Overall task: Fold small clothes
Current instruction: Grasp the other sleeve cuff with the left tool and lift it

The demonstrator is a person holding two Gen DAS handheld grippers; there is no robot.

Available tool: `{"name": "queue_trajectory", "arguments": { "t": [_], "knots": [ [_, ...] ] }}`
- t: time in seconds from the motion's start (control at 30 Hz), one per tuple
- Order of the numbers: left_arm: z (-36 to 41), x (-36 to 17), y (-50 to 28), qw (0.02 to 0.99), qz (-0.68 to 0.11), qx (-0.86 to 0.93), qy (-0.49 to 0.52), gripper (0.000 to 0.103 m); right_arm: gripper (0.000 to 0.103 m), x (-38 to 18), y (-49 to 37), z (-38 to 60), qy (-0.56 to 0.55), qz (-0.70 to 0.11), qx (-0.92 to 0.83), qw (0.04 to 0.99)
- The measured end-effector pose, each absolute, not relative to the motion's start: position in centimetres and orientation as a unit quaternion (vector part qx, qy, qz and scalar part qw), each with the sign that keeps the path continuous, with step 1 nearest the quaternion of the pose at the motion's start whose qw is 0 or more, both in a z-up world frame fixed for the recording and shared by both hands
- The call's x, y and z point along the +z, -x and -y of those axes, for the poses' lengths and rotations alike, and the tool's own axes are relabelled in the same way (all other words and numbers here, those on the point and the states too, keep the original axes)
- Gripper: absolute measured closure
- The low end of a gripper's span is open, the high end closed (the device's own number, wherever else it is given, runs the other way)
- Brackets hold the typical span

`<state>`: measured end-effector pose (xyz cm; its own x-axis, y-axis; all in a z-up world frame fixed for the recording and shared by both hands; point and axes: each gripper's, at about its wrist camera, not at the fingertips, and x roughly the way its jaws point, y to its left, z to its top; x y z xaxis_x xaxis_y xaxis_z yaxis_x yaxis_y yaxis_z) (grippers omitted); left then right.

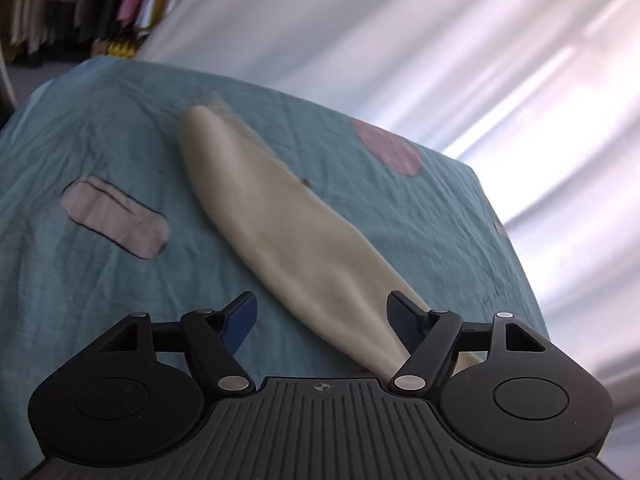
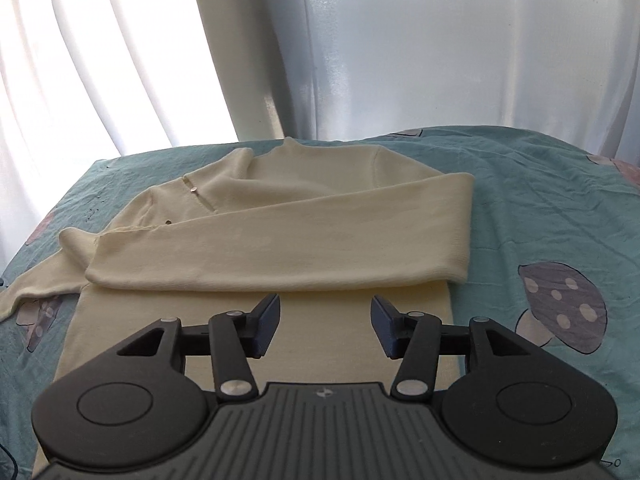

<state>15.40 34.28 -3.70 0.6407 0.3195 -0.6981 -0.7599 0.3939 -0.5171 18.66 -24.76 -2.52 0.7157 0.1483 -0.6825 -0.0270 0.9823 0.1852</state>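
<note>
Sweater (image 2: 256, 216) on bedspread (image 2: 520, 208), curtain (image 2: 400, 40) behind (mushroom print)

A: Where does the left wrist view look from?

B: From behind the left gripper (image 1: 322, 316), angled down and tilted, close over the teal bedsheet (image 1: 100, 280); a cream sleeve (image 1: 280, 224) runs ahead from between the fingers.

A: And the right?

B: Behind the right gripper (image 2: 325, 324), angled down, near the cream sweater (image 2: 280, 248) ahead of its fingers, facing white curtains (image 2: 100, 60). Both share sheet, sweater, curtains.
</note>
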Motion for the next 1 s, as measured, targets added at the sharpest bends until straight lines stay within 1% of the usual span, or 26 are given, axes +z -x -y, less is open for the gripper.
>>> {"name": "queue_trajectory", "arguments": {
  "t": [0.03, 0.13, 0.17, 0.23, 0.27, 0.3, 0.37, 0.4, 0.43, 0.5, 0.57, 0.73, 0.87, 1.0],
  "knots": [
    [-35.5, -4.1, -14.7, 0.781, -0.242, 0.352, 0.456, 0.036, 0.053, -2.5, -18.7, 24.5, -0.08, -0.375, 0.05, 0.922],
    [-38.1, -5.2, -13.4, 0.762, -0.196, 0.35, 0.509, 0.039, 0.053, -2.6, -18.7, 24.1, -0.08, -0.378, 0.054, 0.921],
    [-38.8, -5.5, -13.4, 0.755, -0.183, 0.348, 0.525, 0.043, 0.053, -2.6, -18.7, 24.0, -0.08, -0.379, 0.054, 0.92],
    [-40.0, -5.9, -13.3, 0.745, -0.153, 0.345, 0.55, 0.043, 0.052, -2.6, -18.8, 23.9, -0.083, -0.381, 0.054, 0.919],
    [-40.5, -6.2, -13.4, 0.737, -0.147, 0.35, 0.559, 0.053, 0.052, -2.6, -18.8, 23.9, -0.085, -0.382, 0.053, 0.919],
    [-40.9, -6.4, -13.4, 0.729, -0.141, 0.355, 0.568, 0.059, 0.052, -2.7, -18.8, 23.8, -0.086, -0.383, 0.054, 0.918],
    [-41.6, -6.9, -13.4, 0.719, -0.133, 0.361, 0.578, 0.08, 0.052, -2.6, -18.9, 23.7, -0.086, -0.384, 0.053, 0.918],
    [-41.9, -7.0, -13.5, 0.717, -0.134, 0.363, 0.58, 0.085, 0.052, -2.7, -18.9, 23.6, -0.086, -0.383, 0.053, 0.918],
    [-41.8, -7.2, -13.7, 0.718, -0.137, 0.363, 0.577, 0.088, 0.052, -2.6, -18.9, 23.5, -0.086, -0.383, 0.053, 0.918],
    [-41.7, -6.8, -14.2, 0.73, -0.141, 0.363, 0.562, 0.089, 0.052, -2.6, -18.9, 23.5, -0.086, -0.383, 0.052, 0.918],
    [-40.9, -6.1, -14.8, 0.754, -0.149, 0.366, 0.525, 0.09, 0.051, -2.5, -18.8, 23.6, -0.087, -0.382, 0.049, 0.919],
    [-37.8, -3.2, -16.8, 0.803, -0.169, 0.345, 0.456, 0.091, 0.051, -2.4, -18.5, 24.1, -0.093, -0.379, 0.044, 0.92],
    [-33.0, -0.3, -19.1, 0.848, -0.187, 0.297, 0.398, 0.091, 0.051, -2.3, -18.3, 24.4, -0.1, -0.375, 0.041, 0.921],
    [-25.3, 1.6, -21.9, 0.883, -0.223, 0.23, 0.343, 0.091, 0.051, -2.2, -18.2, 24.4, -0.103, -0.371, 0.044, 0.922]
  ]
}}
